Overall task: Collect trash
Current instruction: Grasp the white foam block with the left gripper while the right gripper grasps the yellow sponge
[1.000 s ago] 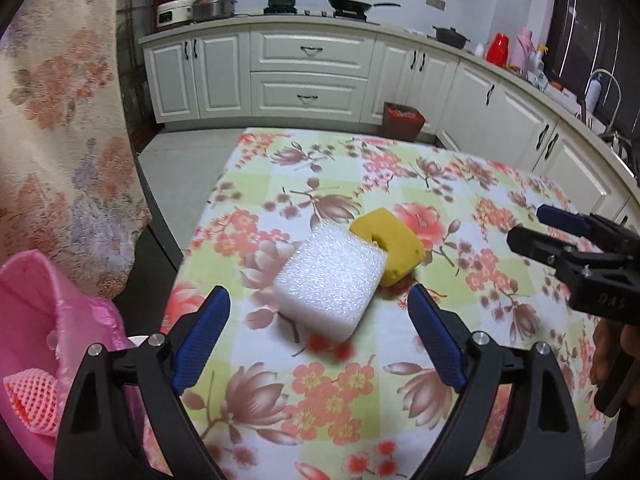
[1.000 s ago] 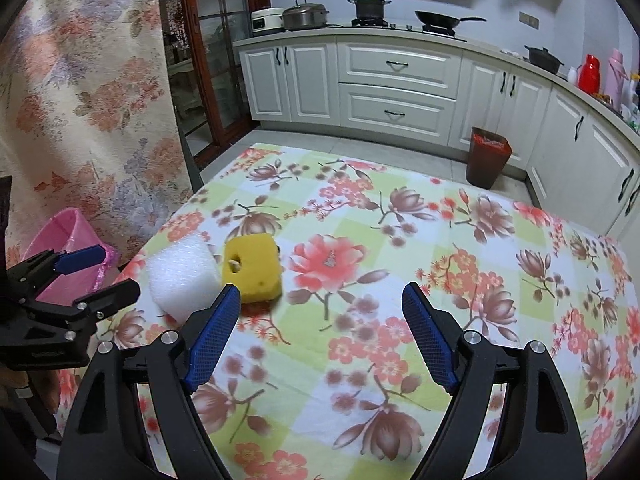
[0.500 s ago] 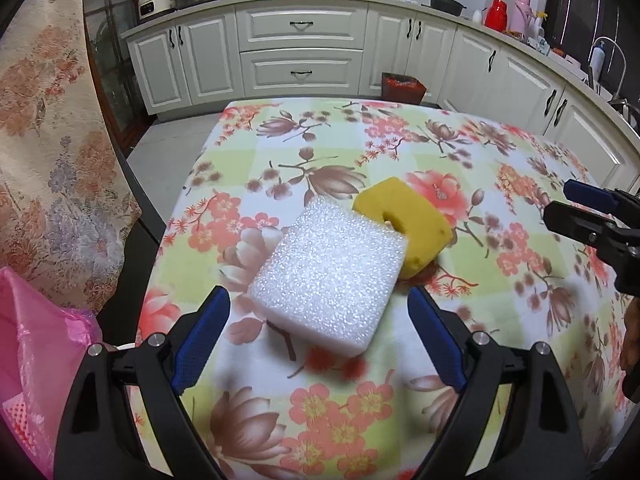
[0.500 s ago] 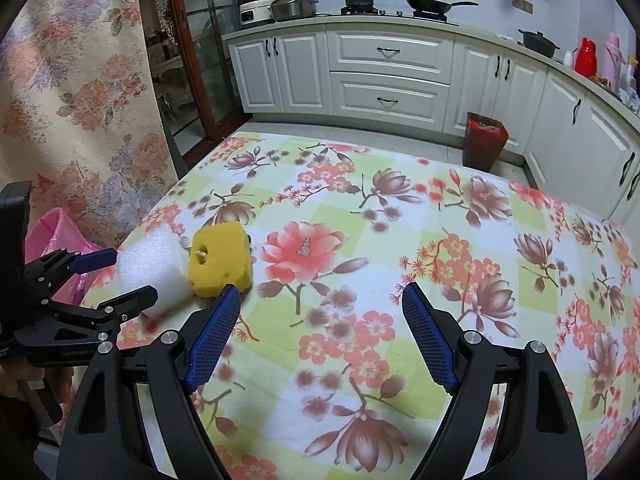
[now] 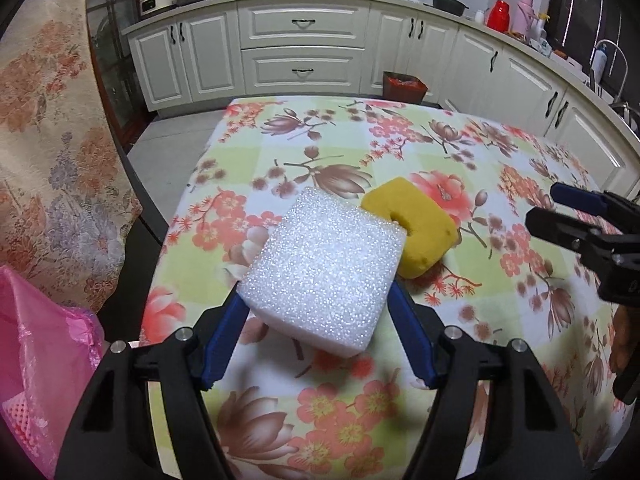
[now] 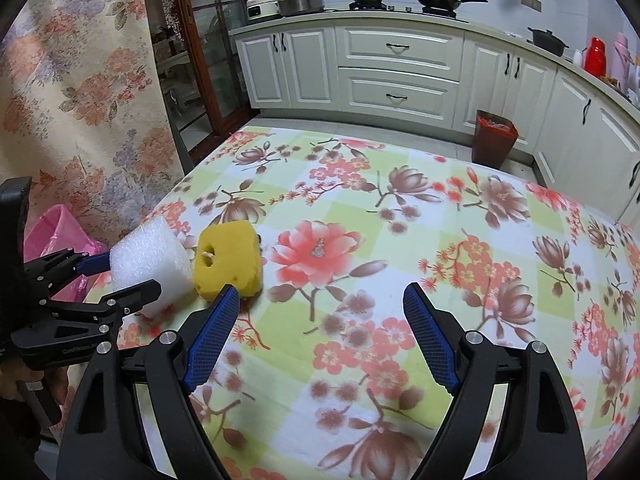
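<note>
Left gripper (image 5: 316,344) jaws closing, pads flanking the white square foam block (image 5: 320,272) at twelve o'clock on the floral tablecloth (image 5: 400,400). Yellow holed sponge (image 6: 228,264) touches it behind. Right gripper (image 6: 320,340) wide, empty; sponge at ten o'clock.

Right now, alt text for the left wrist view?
The left hand-held gripper is closing on a white foam block on a floral table. A yellow sponge lies just behind it, with a pink bag at left.

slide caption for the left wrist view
Left tool closing around white foam block beside yellow sponge on floral tablecloth.
</note>
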